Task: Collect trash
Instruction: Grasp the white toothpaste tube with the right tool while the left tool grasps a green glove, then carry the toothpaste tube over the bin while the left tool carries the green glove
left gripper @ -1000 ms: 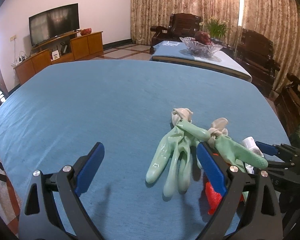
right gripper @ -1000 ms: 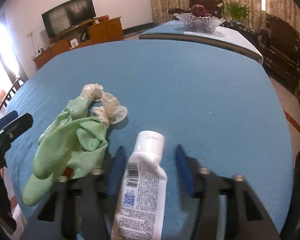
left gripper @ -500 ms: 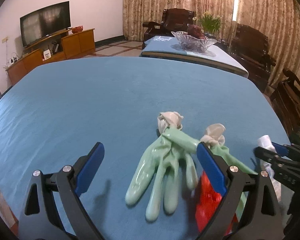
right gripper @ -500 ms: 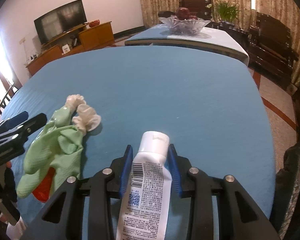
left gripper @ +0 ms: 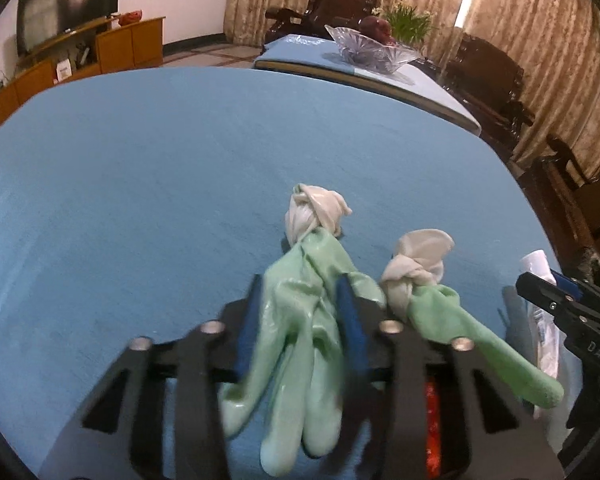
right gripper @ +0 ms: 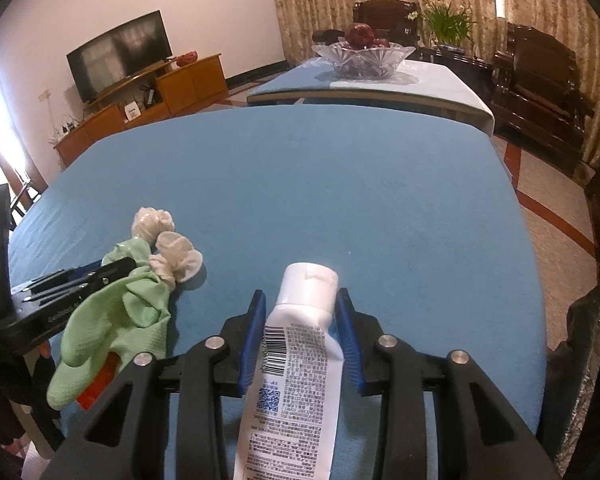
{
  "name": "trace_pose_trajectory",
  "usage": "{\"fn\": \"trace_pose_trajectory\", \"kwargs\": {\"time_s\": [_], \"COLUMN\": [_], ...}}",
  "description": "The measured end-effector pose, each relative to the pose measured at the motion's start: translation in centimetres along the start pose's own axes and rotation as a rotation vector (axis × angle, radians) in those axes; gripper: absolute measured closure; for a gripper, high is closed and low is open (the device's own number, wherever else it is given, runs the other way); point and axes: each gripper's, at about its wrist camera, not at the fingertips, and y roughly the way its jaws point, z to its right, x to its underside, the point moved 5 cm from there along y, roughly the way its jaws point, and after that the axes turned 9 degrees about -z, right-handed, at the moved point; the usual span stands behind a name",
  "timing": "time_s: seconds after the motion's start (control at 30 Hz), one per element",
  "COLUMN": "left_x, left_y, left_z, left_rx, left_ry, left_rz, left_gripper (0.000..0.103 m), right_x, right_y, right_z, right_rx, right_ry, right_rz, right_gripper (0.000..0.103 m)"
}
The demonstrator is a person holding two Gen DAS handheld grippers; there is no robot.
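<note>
the left claw (left gripper: 300, 320) is clenched on a green glove (left gripper: 300, 344) over the blue bench (left gripper: 140, 200); right of the glove, the right claw (right gripper: 300, 324) grips a white tube (right gripper: 296, 360).

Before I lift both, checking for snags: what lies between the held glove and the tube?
In the left wrist view, the second green glove with its knotted white cuff lies between the held glove and the tube.
</note>
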Motion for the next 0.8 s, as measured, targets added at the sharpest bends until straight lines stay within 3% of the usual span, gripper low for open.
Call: {"fn": "trace_pose_trajectory", "kwargs": {"time_s": [0.03,0.13,0.3,0.5,0.8], "left_x": [0.0,0.0,-0.3,-1.1,-2.3], "left_y": [-0.1,-0.9,-3.2,-6.8,-10.3], "left_z": [0.2,0.8,1.2,2.9,7.6], "left_rx": [0.002,-0.018,-0.033,-0.071,-0.047], "left_ry": [0.002,0.016,-0.006,0.052,0.121], "left_rz": [0.006,0.034,0.078,0.151,0.215], "left_gripper": [0.085,0.091,0.093,0.093,0.093], "right_x": [0.0,-0.1,-0.5,-1.1,-2.2], "right_y": [-0.2,-1.0,-2.4,-4.9,-9.1], "right_z": [-0.1,-0.2,-0.4,-0.4,0.3], "right_rx": [-0.003,-0.015,-0.027,-0.052,-0.063], "right_ry": [-0.003,-0.004,-0.014,-0.004,-0.001], "right_rz": [0.003,0.010,0.024,0.063,0.124], "right_gripper": [0.068,0.068,0.068,0.068,0.068]}}
